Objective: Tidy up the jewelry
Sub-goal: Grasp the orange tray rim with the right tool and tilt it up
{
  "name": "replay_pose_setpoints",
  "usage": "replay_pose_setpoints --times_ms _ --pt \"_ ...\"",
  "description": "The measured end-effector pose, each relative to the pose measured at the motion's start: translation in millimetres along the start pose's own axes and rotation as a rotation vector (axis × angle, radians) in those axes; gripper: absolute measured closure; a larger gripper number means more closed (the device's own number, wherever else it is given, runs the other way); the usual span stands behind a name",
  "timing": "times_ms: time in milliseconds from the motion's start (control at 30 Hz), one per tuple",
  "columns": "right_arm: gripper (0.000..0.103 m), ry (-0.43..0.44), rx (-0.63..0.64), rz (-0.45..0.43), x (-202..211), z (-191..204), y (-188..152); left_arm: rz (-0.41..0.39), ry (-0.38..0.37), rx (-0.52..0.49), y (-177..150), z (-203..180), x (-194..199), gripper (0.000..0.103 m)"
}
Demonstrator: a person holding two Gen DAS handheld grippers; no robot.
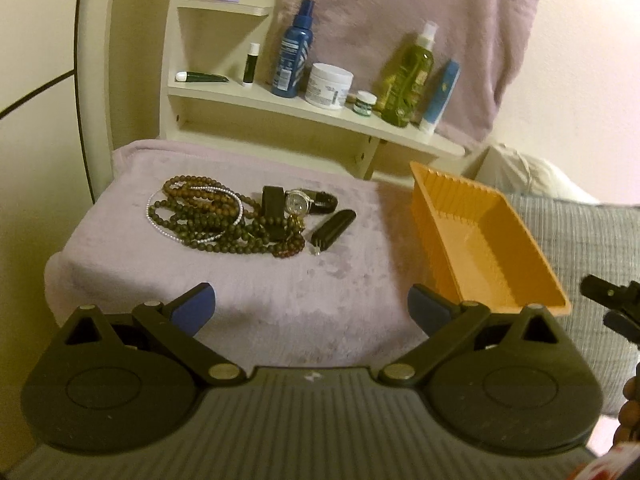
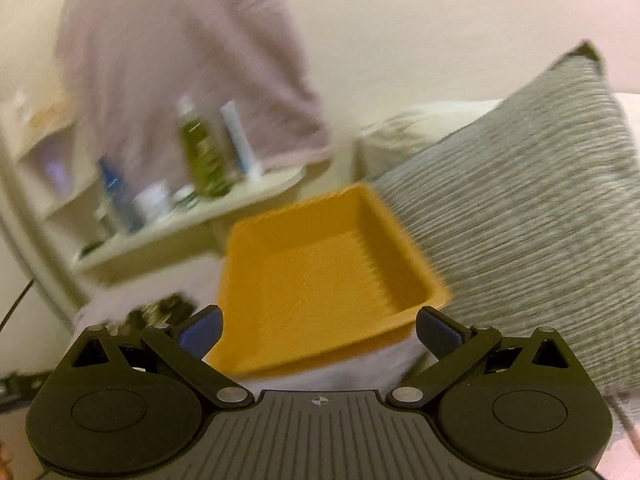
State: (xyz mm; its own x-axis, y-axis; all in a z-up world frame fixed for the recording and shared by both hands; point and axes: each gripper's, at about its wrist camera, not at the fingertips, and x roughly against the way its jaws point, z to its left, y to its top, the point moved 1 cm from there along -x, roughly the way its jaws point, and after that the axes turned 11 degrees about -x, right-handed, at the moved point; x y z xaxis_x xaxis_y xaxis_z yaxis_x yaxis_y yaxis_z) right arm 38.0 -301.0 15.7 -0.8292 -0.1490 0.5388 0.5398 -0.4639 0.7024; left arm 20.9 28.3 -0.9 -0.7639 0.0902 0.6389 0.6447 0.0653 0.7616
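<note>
A tangle of dark bead necklaces point(image 1: 216, 216) with a thin silver chain lies on a lilac plush cloth point(image 1: 248, 296). A wristwatch point(image 1: 298, 202) and a small black case point(image 1: 334, 230) lie beside it. An empty orange tray point(image 1: 484, 252) stands to the right of the jewelry. My left gripper point(image 1: 311, 307) is open and empty, hovering in front of the pile. My right gripper point(image 2: 320, 330) is open and empty, just in front of the orange tray point(image 2: 320, 276). The right wrist view is blurred; a bit of the bead pile point(image 2: 160, 308) shows at its left.
A cream shelf point(image 1: 304, 114) behind the cloth holds a blue spray bottle point(image 1: 292, 52), a white jar point(image 1: 329, 85), a green bottle point(image 1: 408, 80) and tubes. A grey striped cushion point(image 2: 532, 208) lies right of the tray. A lilac garment hangs above.
</note>
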Motion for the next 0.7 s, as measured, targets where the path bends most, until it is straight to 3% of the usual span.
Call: replay_pose_setpoints --times_ms 67,167,267,433,700 --pt "0.001 -0.033 -0.031 -0.05 -3 -16 7 -0.019 -0.004 0.013 0 4 -5 0.001" --pt "0.014 -0.066 -0.07 -0.083 -13 -39 17 -0.036 0.001 0.041 -1 9 -13 0.001" --pt "0.019 -0.075 -0.119 -0.066 -31 -57 23 -0.045 0.009 0.048 -1 11 -22 0.001" --pt "0.037 -0.067 -0.189 -0.036 -59 -80 24 -0.043 0.014 -0.01 -2 4 -34 0.001" --pt "0.059 -0.045 -0.237 0.006 -92 -93 21 0.025 -0.022 -0.028 -2 -8 -53 0.002"
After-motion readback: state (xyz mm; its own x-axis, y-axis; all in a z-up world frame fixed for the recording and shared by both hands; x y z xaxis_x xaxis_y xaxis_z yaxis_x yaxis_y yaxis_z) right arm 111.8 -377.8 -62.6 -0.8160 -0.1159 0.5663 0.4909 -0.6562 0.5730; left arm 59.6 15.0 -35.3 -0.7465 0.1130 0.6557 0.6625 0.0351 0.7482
